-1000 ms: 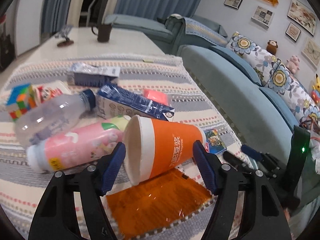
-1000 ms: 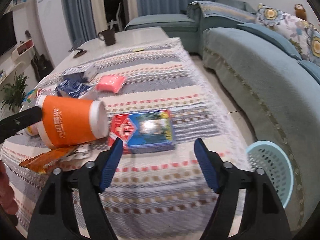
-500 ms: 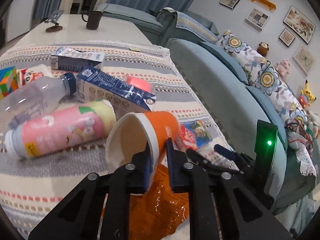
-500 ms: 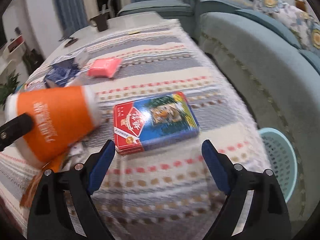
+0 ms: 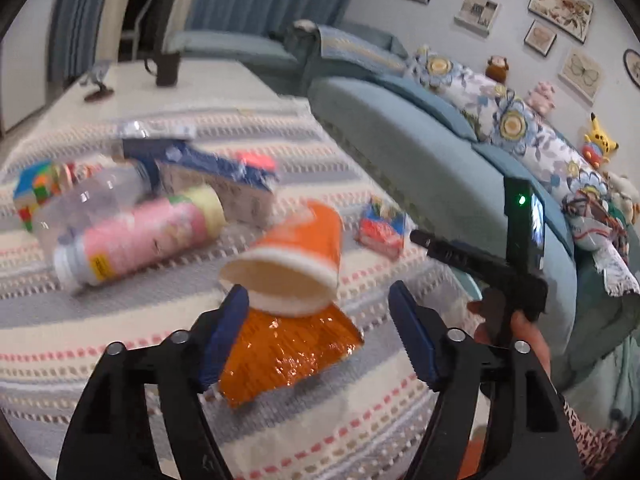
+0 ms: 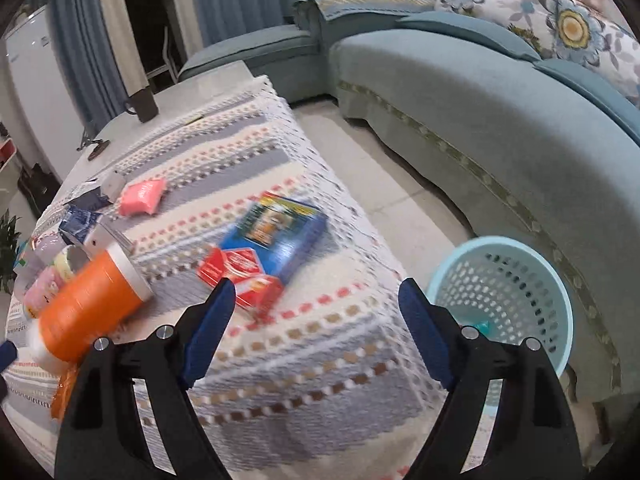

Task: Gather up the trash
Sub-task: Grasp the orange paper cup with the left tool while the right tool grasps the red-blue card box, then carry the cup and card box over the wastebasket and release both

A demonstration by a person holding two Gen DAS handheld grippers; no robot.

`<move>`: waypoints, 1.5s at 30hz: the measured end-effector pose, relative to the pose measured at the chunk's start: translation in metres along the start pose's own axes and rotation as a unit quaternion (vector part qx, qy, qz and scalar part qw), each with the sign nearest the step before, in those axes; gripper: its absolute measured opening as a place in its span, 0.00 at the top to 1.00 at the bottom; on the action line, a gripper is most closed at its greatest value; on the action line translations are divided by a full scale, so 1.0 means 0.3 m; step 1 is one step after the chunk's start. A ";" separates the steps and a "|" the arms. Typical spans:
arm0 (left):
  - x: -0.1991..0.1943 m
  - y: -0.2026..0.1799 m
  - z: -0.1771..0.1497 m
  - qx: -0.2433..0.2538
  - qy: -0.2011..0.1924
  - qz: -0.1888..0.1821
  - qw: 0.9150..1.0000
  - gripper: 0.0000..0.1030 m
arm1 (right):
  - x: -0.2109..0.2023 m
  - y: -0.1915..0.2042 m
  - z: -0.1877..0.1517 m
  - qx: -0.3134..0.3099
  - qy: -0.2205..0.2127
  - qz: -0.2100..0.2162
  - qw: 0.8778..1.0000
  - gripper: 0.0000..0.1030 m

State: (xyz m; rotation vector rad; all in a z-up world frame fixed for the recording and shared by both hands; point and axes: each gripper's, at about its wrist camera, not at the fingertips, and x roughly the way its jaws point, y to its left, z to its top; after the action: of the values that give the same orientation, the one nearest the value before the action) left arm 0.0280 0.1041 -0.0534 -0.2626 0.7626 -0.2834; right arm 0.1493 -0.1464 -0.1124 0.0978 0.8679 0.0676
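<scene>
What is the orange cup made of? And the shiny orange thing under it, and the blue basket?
The orange cup looks like matte paper, with a thick white rolled rim. The orange wrapper seems thin plastic film: crinkled and glossy. The blue basket looks like molded plastic, full of holes.

We find no text legible in either view. The red and blue box [image 6: 262, 258] carries a white diamond emblem on its red end, but motion blur smears any characters in it. The pink bottle [image 5: 136, 236] bears a yellow label patch with dark marks we cannot read. The orange cup [image 5: 298, 256] shows no print from this angle. The blue carton [image 5: 224, 182] has pale printing, blurred beyond reading. The framed pictures [image 5: 560, 0] on the wall show no readable lettering.
</scene>
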 end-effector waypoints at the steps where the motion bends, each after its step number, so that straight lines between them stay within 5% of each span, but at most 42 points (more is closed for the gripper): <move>1: 0.003 0.003 0.014 -0.002 -0.002 -0.006 1.000 0.26 | 0.006 0.013 0.006 -0.002 0.000 0.000 1.000 0.23; 4: 0.045 0.005 0.060 0.001 0.000 0.005 1.000 0.20 | 0.039 0.033 0.018 0.004 0.007 0.005 1.000 0.23; 11: 0.264 0.099 0.123 -0.030 0.042 0.030 0.998 0.21 | 0.117 0.019 0.012 0.029 0.041 0.034 0.998 0.23; 13: 0.287 0.118 0.103 -0.050 0.058 0.010 0.997 0.35 | 0.122 0.026 0.021 0.027 0.043 0.042 0.998 0.23; 19: 0.256 0.039 0.035 -0.015 0.077 -0.057 0.995 0.36 | 0.169 0.068 0.069 0.027 0.065 0.076 0.995 0.23; 26: 0.154 0.045 0.056 -0.004 0.038 -0.030 0.999 0.25 | 0.241 0.149 0.117 0.008 0.088 0.019 0.996 0.23; 32: 0.214 0.068 0.063 -0.022 0.073 -0.031 0.997 0.27 | 0.209 0.159 0.078 -0.037 0.073 0.016 0.997 0.37; 35: 0.267 0.059 0.063 -0.033 0.081 -0.048 0.995 0.40 | 0.169 0.140 0.046 -0.053 0.070 0.028 0.996 0.41; 39: 0.354 0.021 0.060 -0.033 0.112 -0.055 0.992 0.84 | 0.112 0.115 -0.005 -0.089 0.061 0.037 0.993 0.42; 45: 0.322 -0.082 0.057 0.004 0.079 -0.038 0.996 0.94 | 0.026 0.038 -0.051 -0.089 0.040 0.069 0.993 0.43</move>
State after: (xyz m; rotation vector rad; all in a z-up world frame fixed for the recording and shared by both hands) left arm 0.1027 0.0502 -0.0950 -0.2639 0.9085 -0.3821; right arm 0.1424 -0.1334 -0.1268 -0.0130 0.9313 0.2798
